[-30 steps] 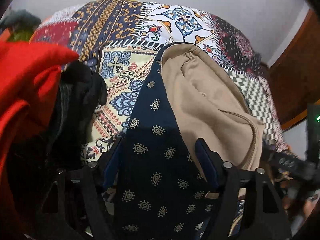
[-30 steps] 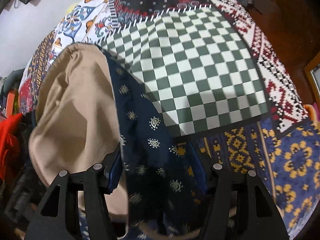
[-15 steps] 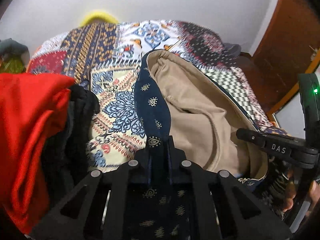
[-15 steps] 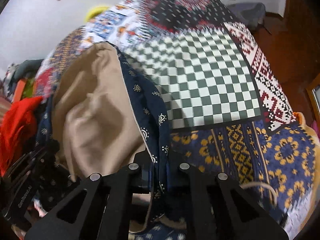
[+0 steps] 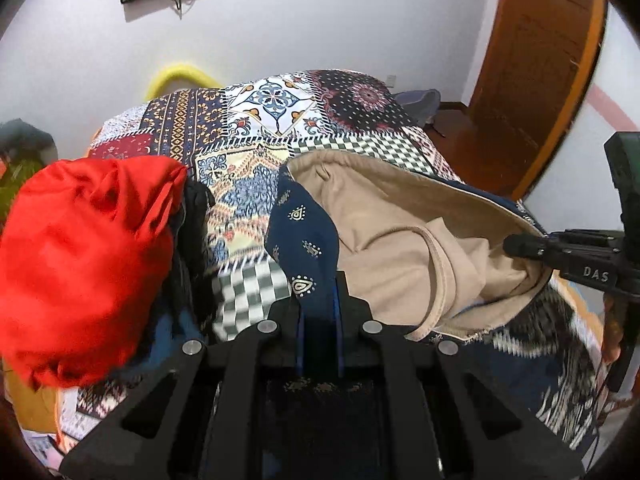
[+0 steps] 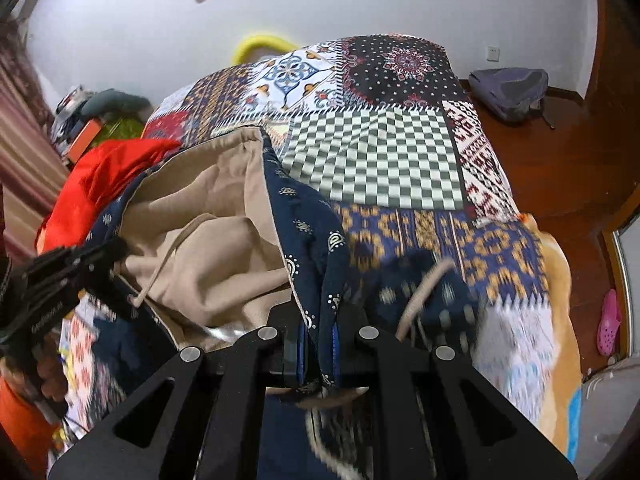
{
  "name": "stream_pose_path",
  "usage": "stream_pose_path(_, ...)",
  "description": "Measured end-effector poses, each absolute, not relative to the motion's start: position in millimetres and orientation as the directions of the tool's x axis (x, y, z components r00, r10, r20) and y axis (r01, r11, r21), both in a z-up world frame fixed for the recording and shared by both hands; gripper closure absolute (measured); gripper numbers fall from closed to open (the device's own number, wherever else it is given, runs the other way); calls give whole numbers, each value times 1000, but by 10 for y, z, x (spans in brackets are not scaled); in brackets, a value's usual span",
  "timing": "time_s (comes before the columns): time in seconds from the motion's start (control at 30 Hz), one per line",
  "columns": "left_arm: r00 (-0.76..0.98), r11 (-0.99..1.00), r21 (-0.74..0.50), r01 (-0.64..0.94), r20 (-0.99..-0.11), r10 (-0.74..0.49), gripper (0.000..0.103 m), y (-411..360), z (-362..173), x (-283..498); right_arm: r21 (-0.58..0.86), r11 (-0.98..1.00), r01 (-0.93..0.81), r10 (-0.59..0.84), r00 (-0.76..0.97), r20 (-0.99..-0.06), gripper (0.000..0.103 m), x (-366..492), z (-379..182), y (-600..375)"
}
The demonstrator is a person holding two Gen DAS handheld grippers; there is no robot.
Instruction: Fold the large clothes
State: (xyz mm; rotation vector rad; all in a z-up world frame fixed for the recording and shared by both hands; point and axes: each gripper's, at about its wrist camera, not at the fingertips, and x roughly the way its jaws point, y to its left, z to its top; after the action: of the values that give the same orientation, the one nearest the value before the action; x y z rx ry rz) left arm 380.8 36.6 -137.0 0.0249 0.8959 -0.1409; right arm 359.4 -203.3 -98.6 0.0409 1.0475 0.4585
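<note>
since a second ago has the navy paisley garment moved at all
Yes. The navy paisley garment, pinched in the left claw and right claw, has lifted up off the patchwork bedspread, which now shows beneath its raised edge.

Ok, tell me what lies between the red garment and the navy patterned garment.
In the left wrist view, a dark garment beside the red garment, then bare patchwork bedspread up to the navy patterned garment.

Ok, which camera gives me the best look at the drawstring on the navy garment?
The right wrist view. There the beige drawstring hangs free past the right tool, which is shut on the navy garment. The left wrist view shows only a beige cord edge inside the lining; whether it is the same cord is unclear.
</note>
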Motion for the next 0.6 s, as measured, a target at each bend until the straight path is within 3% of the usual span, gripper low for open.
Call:
stream_pose_path(0.37,603,986,69,154,-796,-38,92,233,-1721,3130,194,905,-378,357,426,-832,92,2993,-1166,-2117)
stream_pose_path(0.6,501,992,41,122,-865,-25,88,384,-2216,3036,128,912,-389,302,425,-854,88,2850,-1209,-2067)
